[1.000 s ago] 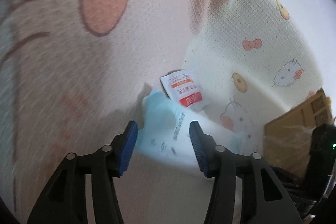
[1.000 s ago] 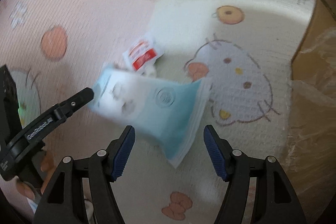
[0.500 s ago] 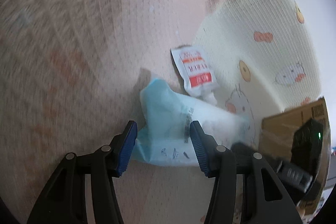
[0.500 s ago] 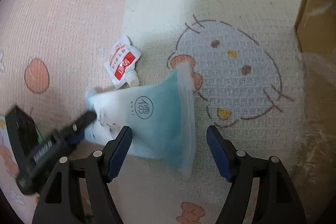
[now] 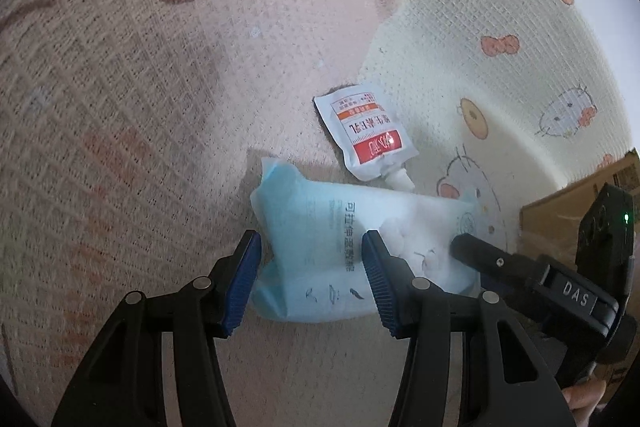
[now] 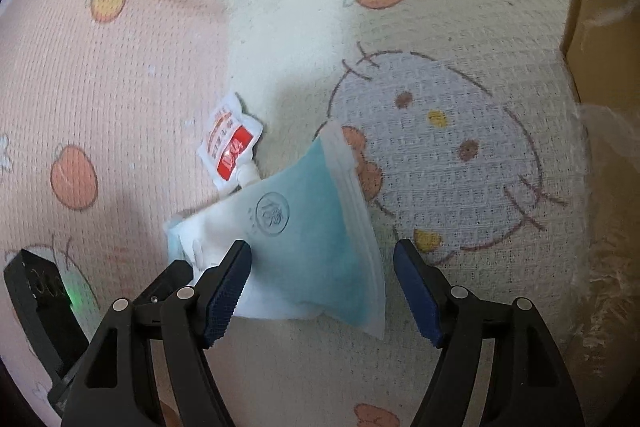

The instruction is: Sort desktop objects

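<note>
A light blue and white soft pack (image 5: 320, 243) lies on the cartoon-print cloth; it also shows in the right wrist view (image 6: 304, 251). A small white and red spouted pouch (image 5: 364, 137) lies just beyond it, spout touching the pack, also in the right wrist view (image 6: 230, 151). My left gripper (image 5: 310, 281) is open, its fingers straddling the pack's left end. My right gripper (image 6: 322, 291) is open, its fingers straddling the pack's other end. Neither gripper holds anything.
A pink and cream cloth (image 5: 160, 107) with fruit and chick prints covers the surface. A brown cardboard box (image 6: 600, 27) with clear plastic film stands at the right edge. The right gripper's body (image 5: 560, 291) shows at the right of the left wrist view.
Both grippers have come down closer to the blue pack from opposite ends. The pack has settled flat on the cloth. Both stay open.
</note>
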### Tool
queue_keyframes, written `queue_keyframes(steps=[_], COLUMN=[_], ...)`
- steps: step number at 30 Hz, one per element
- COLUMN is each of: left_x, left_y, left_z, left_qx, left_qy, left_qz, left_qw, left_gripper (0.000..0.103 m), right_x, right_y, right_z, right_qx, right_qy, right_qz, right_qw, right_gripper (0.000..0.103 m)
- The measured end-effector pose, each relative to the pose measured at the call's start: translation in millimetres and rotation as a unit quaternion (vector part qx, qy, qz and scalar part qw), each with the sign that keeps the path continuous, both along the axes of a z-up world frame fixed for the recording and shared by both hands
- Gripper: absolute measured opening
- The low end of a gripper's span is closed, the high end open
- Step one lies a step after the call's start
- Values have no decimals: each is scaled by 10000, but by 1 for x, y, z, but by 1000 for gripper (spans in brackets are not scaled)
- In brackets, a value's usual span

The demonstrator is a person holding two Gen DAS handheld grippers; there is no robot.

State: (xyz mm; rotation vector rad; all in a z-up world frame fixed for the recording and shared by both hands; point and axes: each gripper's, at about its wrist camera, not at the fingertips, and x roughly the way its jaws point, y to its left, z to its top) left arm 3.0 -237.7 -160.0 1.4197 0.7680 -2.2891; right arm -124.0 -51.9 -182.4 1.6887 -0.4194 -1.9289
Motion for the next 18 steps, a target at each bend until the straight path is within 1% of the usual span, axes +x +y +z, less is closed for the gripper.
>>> queue_keyframes(steps=[4,6,8,9,10,12,15,18], left_x=[-3,-2,1,3,6,9,16,24], left_y=[-8,-12,-16,-16,-14,-8,1,6], left_z=[-4,-8,-11,-12,-12,-10,-6,2], left_qx=[239,430,701,800,805,741,742,454], left_qy=[45,81,159,177,193,231,297,274], left_qz=[71,119,169,149,63,-85,-184,-121], left_qw=[9997,9990,9973,9965,9965,9969,9966,9985], left_gripper=[58,59,59,59,59,59,59,59], right_x=[1,-1,-3,-3,-3,-3,3,12], right_y=[1,-3,-8,-8,-9,-17,-23,-32], right_z=[4,3,2,3,3,0,5,12], right_qx=[25,57,62,22,-39,-65,-55,11], right_qy=[55,100,154,195,182,171,261,425], right_qz=[4,76,181,220,275,384,676,1037], right_qw=[10000,9999,9997,9996,9994,9991,9974,9937], right_gripper=[71,71,71,68,64,63,61,61])
